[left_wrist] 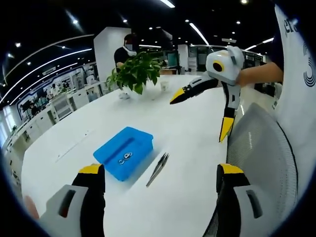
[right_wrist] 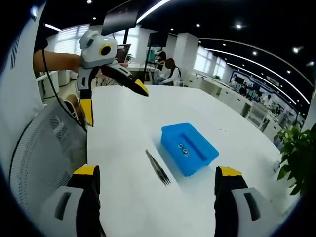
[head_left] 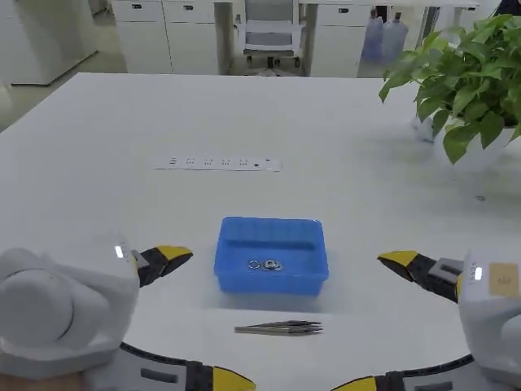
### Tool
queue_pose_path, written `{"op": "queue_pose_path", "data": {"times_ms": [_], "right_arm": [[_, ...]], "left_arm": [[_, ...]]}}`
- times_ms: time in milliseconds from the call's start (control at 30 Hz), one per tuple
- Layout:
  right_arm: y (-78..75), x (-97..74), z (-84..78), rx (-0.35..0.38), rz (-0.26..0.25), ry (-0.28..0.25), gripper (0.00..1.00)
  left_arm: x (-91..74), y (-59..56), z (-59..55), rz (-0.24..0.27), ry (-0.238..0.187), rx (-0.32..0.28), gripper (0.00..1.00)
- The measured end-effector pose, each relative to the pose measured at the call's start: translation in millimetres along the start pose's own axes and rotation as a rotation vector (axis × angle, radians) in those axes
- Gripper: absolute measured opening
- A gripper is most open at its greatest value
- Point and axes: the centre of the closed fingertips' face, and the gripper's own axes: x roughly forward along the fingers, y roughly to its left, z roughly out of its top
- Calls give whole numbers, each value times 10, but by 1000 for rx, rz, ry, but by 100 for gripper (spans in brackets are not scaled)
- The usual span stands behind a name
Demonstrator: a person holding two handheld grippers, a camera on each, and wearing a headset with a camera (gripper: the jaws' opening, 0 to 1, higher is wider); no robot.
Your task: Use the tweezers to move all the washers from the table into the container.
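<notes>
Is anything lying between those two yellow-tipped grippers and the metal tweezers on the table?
Nothing visible. The slim metal tweezers lie on bare white table, in front of the blue plastic container, between the open left gripper and right gripper.

Bare table (head_left: 98, 204) is lying open on both sides of the blue container (head_left: 269, 283); the tweezers (head_left: 278, 327) are lying just before it, the plant (head_left: 464, 77) crowding the far right corner

Blue container (right_wrist: 200, 160): we count washers (right_wrist: 183, 148) inside
Tweezers (right_wrist: 158, 168): flat on the table (right_wrist: 123, 138), just beside it
Right gripper (right_wrist: 157, 172): jaws wide apart
</notes>
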Motion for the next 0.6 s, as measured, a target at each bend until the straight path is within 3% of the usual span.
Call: {"op": "queue_pose_path", "data": {"times_ms": [333, 433, 600], "right_arm": [[182, 68, -6, -21, 86, 16, 100], [157, 87, -56, -32, 95, 39, 100], [122, 74, -57, -28, 98, 36, 100]], "left_arm": [[-92, 40, -153, 38, 14, -36, 99], [-117, 42, -235, 46, 33, -52, 99], [-157, 21, -309, 40, 46, -59, 94]]}}
